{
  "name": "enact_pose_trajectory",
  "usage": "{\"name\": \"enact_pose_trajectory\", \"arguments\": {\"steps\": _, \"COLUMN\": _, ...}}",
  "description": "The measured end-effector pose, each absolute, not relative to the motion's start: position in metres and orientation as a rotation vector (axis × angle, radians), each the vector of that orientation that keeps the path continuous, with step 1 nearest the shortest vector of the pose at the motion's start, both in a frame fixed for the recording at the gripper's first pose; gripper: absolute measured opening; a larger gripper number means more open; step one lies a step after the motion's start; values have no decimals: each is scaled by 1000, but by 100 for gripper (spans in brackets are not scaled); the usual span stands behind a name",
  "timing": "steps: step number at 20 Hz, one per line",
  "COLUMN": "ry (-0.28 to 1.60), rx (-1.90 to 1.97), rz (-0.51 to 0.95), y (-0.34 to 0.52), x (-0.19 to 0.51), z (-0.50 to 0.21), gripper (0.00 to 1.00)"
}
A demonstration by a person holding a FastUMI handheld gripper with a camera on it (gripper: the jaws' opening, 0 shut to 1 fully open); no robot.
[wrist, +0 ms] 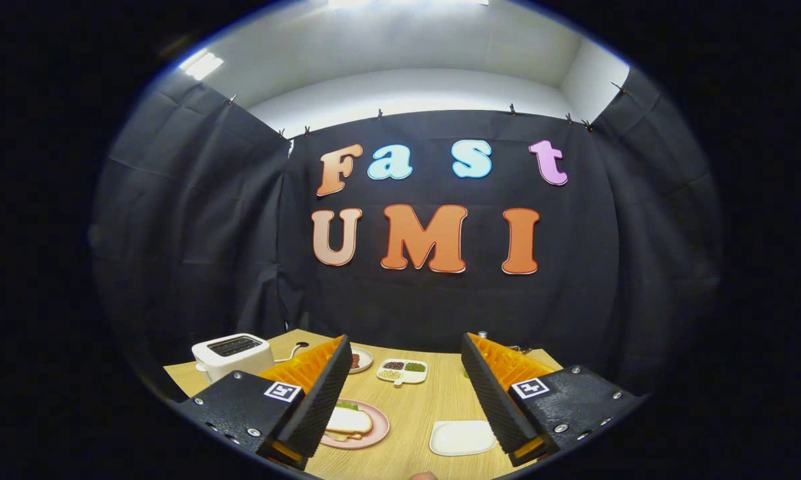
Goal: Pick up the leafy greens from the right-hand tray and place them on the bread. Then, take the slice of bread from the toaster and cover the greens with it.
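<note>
In the gripper view, the gripper (407, 393) hangs above a light wooden table (417, 410) with its two fingers spread wide and nothing between them but open air; they touch nothing.

Below and just inside the left finger sits a pink plate (374, 433), partly hidden by that finger. On it lies a slice of bread (350, 421) on top, with a bit of leafy greens (347, 405) peeking out at its far edge, and something yellowish showing under its near edge. The greens thus lie on the plate under the top slice.

Beyond the left finger, out to its outer side, stands a white toaster (232, 355) with dark slots on top; whether a slice is in the slots cannot be told. A cord (292, 349) trails from it across the table.

Between the fingers and farther ahead rests a small white divided dish (402, 372) holding dark, green and pale portions. Beside it, nearer the left finger, a small round dish (360, 361) with something reddish-brown is half covered by that finger.

Just inside the right finger, near its base, lies a white tray (462, 438), flat and bare on top.
</note>
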State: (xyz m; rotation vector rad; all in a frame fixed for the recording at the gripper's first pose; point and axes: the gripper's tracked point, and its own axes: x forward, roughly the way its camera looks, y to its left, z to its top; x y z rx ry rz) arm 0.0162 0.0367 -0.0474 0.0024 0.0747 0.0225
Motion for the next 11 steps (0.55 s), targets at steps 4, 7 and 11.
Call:
{"name": "enact_pose_trajectory", "arguments": {"steps": 4, "ry": 16, "rx": 8, "rz": 13, "y": 29, "x": 2, "z": -40, "gripper": 98}}
{"name": "enact_pose_trajectory", "arguments": {"steps": 7, "ry": -7, "rx": -54, "rz": -12, "y": 22, "x": -7, "z": -40, "gripper": 98}}
{"name": "enact_pose_trajectory", "arguments": {"steps": 11, "ry": -30, "rx": -54, "rz": -33, "y": 17, "x": -12, "z": -39, "gripper": 98}}
